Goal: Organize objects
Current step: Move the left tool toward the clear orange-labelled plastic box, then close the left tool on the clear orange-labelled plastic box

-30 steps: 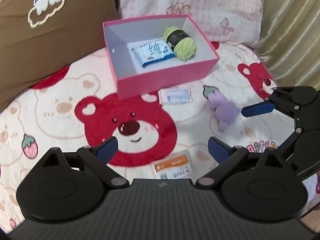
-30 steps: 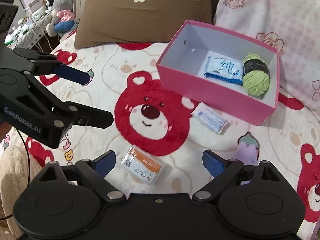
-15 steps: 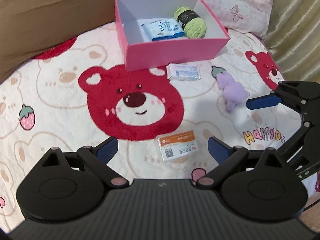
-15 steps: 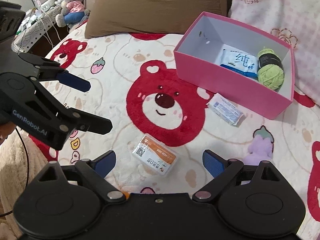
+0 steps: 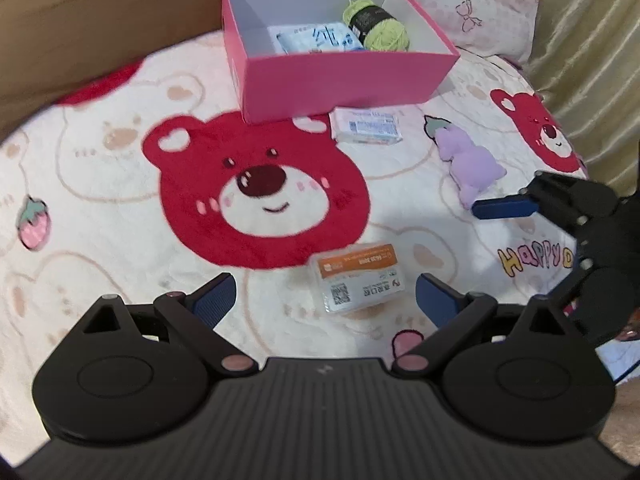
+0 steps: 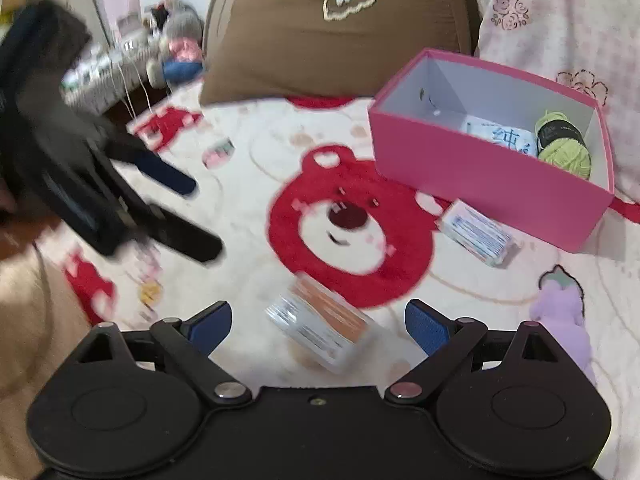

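Both grippers hang released above a cream bear-print blanket (image 5: 120,208) on a bed. The left gripper (image 5: 325,300) has its jaws spread wide, and the flat orange-and-white packet (image 5: 358,278) lies between its fingertips, untouched. The right gripper (image 6: 318,324) is spread too, over the same packet (image 6: 320,330) — that view is blurred. The open pink cardboard box (image 5: 344,76) holds a green yarn ball (image 5: 378,30) and a blue-and-white wipes pack (image 5: 316,38). Just beside the box lies a small white-and-blue packet (image 5: 368,126), with a soft purple plush toy (image 5: 470,168) near it.
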Tool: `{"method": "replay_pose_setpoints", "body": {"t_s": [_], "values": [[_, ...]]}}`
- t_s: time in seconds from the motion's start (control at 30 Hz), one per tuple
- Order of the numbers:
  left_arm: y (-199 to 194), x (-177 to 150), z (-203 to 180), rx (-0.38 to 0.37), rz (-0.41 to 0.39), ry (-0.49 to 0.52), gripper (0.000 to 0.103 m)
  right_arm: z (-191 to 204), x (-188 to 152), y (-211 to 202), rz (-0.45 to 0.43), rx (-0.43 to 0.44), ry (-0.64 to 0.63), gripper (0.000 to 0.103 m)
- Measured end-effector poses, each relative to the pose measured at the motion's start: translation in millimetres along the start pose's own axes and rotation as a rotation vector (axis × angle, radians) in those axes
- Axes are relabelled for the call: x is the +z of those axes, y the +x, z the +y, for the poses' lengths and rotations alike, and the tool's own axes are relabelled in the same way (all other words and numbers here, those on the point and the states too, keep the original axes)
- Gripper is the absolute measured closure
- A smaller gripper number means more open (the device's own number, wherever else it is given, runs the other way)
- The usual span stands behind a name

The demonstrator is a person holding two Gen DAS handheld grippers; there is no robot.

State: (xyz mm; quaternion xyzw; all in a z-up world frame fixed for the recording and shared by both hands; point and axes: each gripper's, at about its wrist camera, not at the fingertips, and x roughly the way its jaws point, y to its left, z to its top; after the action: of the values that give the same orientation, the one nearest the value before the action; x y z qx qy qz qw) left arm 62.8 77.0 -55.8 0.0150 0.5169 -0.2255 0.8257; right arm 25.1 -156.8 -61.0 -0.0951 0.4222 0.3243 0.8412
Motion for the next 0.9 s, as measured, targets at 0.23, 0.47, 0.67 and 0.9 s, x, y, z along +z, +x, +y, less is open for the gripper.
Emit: {"method": "replay_pose_setpoints", "body": {"t_s": [0.23, 0.47, 0.67, 0.9], "values": [[28.7, -20.4, -1.2, 0.030, -0.030, -0.005, 0.006, -4.3, -31.8, 27.8, -0.029, 0.003, 0.045, 0.008], [47.8, -32.4, 9.1, 0.041, -0.074, -0.032, 0.008, 4.3, -45.7, 42.8, -0.050, -0.025, 0.029, 0.008], [48.8, -40.7, -15.8, -0.002, -0.114, 0.037, 0.008, 7.3, -49.3, 57.4, -0.045, -0.052, -0.004, 0.013], [65.4, -45.7, -21.0, 0.058, -0.131, 0.055, 0.009, 4.8, -58.1, 69.1, -0.077, -0.103, 0.043, 0.018]]}}
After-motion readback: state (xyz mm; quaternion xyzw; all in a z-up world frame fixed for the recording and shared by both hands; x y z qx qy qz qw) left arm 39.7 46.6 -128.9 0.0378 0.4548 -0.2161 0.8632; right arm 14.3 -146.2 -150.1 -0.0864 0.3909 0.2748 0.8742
